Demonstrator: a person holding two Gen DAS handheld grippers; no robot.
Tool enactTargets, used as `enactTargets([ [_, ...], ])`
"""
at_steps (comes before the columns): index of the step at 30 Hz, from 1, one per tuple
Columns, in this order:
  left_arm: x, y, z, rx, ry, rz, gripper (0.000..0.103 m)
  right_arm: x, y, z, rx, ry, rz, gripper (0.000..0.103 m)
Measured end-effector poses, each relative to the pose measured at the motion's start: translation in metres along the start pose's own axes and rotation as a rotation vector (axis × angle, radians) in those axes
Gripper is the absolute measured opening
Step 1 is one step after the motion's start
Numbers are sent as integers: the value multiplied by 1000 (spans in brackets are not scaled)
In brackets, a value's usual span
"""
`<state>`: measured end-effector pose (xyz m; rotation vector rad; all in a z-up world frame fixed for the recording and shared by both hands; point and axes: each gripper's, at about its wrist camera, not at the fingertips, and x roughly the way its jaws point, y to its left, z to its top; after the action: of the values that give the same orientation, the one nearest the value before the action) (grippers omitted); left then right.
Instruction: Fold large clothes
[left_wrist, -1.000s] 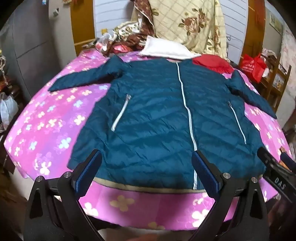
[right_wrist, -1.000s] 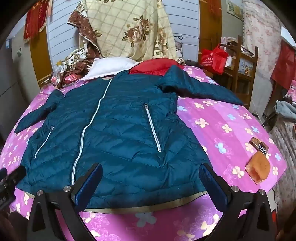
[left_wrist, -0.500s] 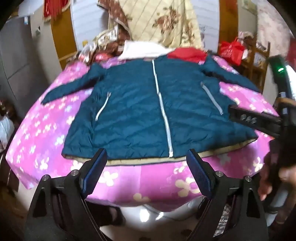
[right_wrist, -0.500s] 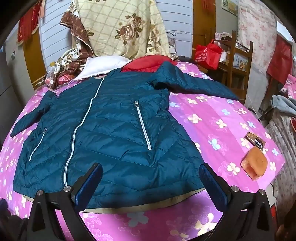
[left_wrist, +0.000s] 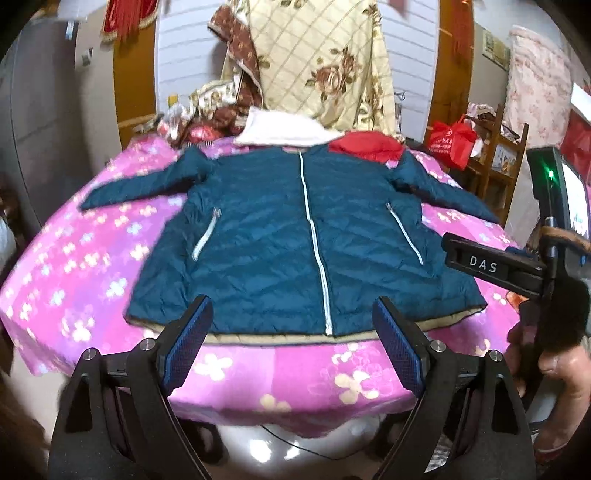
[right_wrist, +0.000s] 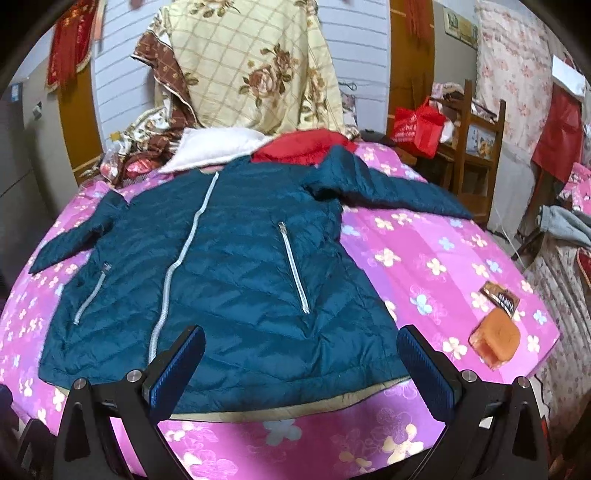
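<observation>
Both tools, left and right, hang wide open and empty short of the hem. Teal jacket lies flat, zipped, sleeves spread on the pink bedspread. Folding not begun; next, likely grip a sleeve and bring it across.

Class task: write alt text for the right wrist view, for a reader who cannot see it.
A teal quilted jacket lies flat, zipped, sleeves spread, on a pink flowered bedspread. The open right gripper hovers over its hem, holding nothing; an orange packet lies to the right.
</observation>
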<state>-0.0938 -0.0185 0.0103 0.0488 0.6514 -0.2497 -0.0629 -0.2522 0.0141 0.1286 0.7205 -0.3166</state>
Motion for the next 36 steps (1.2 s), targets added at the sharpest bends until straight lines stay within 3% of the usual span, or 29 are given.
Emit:
enactTargets([
  [4, -12, 8, 22, 27, -26, 75, 88, -25, 14, 18, -42, -47, 35, 103],
  [11, -66, 61, 73, -99, -181, 195, 88, -99, 41, 69, -92, -175, 96, 103],
  [18, -128, 85, 122, -114, -301, 216, 88, -213, 56, 141, -103, -348, 249, 103],
  [21, -137, 85, 128, -111, -318, 231, 88, -234, 59, 148, -111, -388, 249, 103],
  [24, -130, 86, 121, -144, -303, 210, 88, -223, 61, 135, -106, -373, 230, 103],
  [31, -82, 65, 110, -60, -214, 239, 88, -106, 65, 82, -129, -126, 126, 103],
  [36, -45, 55, 104, -60, -137, 206, 88, -52, 56, 59, -141, -56, 57, 103],
])
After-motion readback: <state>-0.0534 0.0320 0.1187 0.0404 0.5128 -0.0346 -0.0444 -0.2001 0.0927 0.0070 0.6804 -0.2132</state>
